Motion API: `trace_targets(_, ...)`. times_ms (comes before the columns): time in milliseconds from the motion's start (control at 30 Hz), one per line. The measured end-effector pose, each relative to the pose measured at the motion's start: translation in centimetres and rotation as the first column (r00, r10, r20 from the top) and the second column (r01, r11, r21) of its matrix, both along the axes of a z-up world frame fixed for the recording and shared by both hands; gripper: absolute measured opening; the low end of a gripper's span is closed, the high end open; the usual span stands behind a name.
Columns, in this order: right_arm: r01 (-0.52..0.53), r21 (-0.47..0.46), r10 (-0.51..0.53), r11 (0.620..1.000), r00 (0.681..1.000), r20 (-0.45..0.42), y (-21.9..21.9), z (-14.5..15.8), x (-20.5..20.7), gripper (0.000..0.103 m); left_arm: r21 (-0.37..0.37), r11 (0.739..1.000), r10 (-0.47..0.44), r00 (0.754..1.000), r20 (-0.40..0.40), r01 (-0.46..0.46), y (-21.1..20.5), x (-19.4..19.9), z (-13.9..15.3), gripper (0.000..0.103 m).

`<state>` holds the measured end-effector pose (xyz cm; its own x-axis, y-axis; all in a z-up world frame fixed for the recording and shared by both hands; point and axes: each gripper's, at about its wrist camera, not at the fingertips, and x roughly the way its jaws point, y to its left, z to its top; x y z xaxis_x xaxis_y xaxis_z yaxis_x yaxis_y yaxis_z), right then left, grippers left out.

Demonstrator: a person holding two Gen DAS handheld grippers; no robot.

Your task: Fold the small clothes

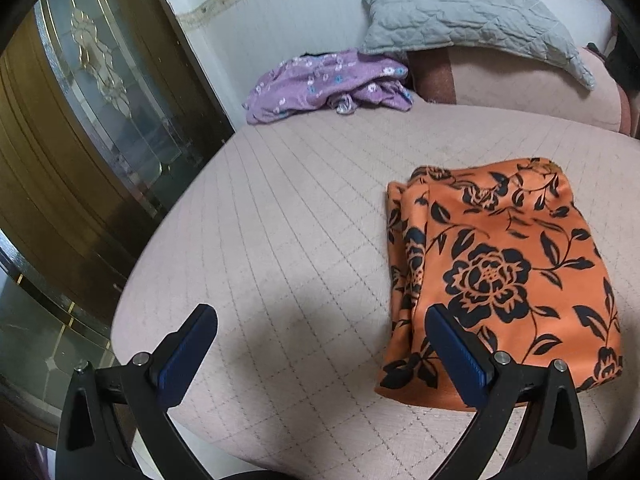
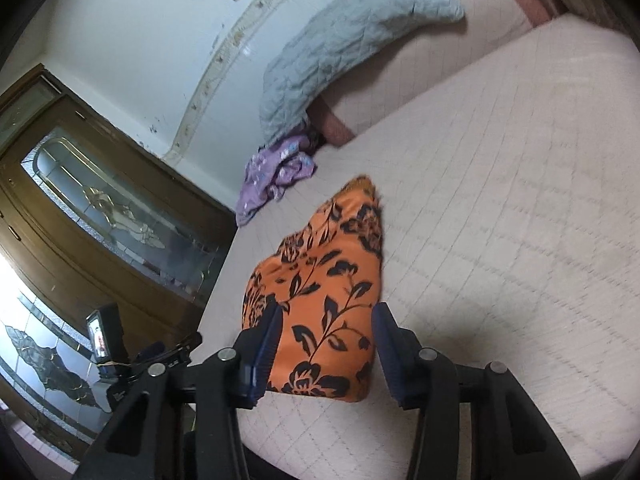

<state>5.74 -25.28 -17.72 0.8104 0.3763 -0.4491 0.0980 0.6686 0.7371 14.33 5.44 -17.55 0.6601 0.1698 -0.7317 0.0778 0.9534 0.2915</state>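
A: Orange garment (image 1: 504, 276), black rose-and-leaf print. Folded into a rough rectangle, flat on the quilted bed (image 1: 280, 220), lower right of left-wrist frame.

B: Second item?

A: Purple floral garment (image 1: 324, 84), crumpled, unfolded, upper centre, at the bed's far edge.

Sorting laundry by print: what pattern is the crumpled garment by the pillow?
Purple garment with small white-and-blue flowers; clearest in left wrist view.

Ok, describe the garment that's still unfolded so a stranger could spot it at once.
Start at the pinkish quilted bed and look to its far edge, by the wall. Below the grey pillow lies the purple garment, a crumpled heap with small pale flowers. The orange garment nearer the grippers is folded flat, with bold black roses.
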Motion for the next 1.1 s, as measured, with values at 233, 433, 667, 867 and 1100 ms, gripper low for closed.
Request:
trace_targets(233, -0.083, 0.016, 0.083, 0.996, 0.997, -0.005, 3.3, -1.2, 3.3, 0.049, 0.017, 1.000, -0.021, 0.998, -0.059, 0.022, -0.9, 0.6, -3.5, 0.103)
trace_targets(433, -0.154, 0.007, 0.153, 0.988, 0.978, -0.141, 5.7, -4.3, 5.9, 0.049, 0.133, 0.989, -0.053, 0.996, -0.067, 0.062, -2.8, 0.6, -5.4, 0.103)
trace_targets(667, -0.083, 0.109, 0.093, 0.990, 0.992, -0.089, 2.9, -3.4, 4.5, 0.051, 0.116, 0.991, -0.072, 0.996, 0.059, 0.065, -3.5, -1.6, -0.1, 0.103)
trace_targets(867, -0.057, 0.108, 0.064, 0.993, 0.996, -0.064, 1.8, -2.3, 3.6, 0.058, 0.132, 0.986, -0.127, 0.974, 0.186, 0.103, -4.9, -4.0, 4.3, 0.103)
trace_targets(1100, -0.032, 0.122, 0.038, 0.992, 0.998, -0.045, 0.7, -1.8, 2.3, 0.061, 0.105, 0.981, -0.184, 0.954, 0.236, 0.163, -6.6, -6.2, 7.0, 0.103)
